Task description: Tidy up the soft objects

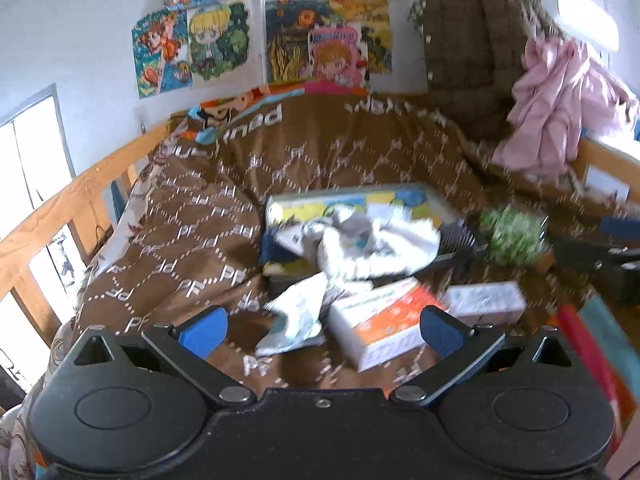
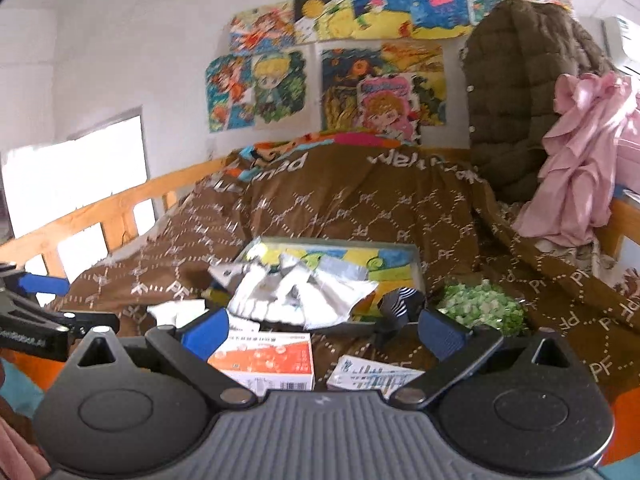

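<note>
Both claws are hovering with their blue pads spread apart, gripping nothing: the left claw (image 1: pixel 322 330) and the right claw (image 2: pixel 323 330). The crumpled white cloth (image 2: pixel 296 300) is lying on a colourful flat picture board (image 2: pixel 384 264) on the brown patterned bedspread (image 2: pixel 360 208), beside an orange-and-white carton (image 2: pixel 264 360).

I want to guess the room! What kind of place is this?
Probably a child's bedroom: a wooden-railed bed under a brown quilt, cartoon pictures on the wall, and jackets hanging nearby.
</note>
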Motion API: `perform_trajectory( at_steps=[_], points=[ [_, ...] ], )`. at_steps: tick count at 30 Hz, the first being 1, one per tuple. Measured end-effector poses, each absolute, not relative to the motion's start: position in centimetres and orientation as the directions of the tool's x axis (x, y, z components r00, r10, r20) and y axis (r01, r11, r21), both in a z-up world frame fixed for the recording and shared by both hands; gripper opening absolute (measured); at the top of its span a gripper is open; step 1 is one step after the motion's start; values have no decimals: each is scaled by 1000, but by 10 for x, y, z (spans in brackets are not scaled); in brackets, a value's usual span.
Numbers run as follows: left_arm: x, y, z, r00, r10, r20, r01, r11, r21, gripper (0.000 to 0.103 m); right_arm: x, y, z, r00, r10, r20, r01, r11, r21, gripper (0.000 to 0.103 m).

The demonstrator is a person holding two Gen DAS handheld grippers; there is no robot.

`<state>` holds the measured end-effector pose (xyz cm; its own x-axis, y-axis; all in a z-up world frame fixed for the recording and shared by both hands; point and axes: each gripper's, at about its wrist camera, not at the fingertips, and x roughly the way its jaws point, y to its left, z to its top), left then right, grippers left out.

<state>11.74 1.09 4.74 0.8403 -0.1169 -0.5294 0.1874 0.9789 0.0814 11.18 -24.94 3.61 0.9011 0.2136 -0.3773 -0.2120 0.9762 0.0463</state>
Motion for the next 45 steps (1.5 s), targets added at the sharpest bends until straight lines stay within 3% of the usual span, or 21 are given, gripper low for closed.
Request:
perform_trajectory(
  at_steps=[9,16,28,36,45],
  points=[
    [154,38,13,775,-125,-619,188,981,38,102,126,-207,13,843,241,-480,-324,941,-96,103],
    [181,41,-3,786,-113,-608,194,979,69,102,153,-181,-2,812,247,-528,-385,908,-166,103],
    [206,48,-9,794,-117,-596,180,983,48,102,195,-149,-24,823,197,-534,-398,869,-293,103],
    [221,70,-21,768,-141,-624,140,989,-51,102,216,-128,-37,859,167,-483,-381,840,-387,103],
    [229,81,-34,745,-218,-630,203,974,-97,99,232,-116,-50,819,288,-495,-505,772,-386,98]
  ],
)
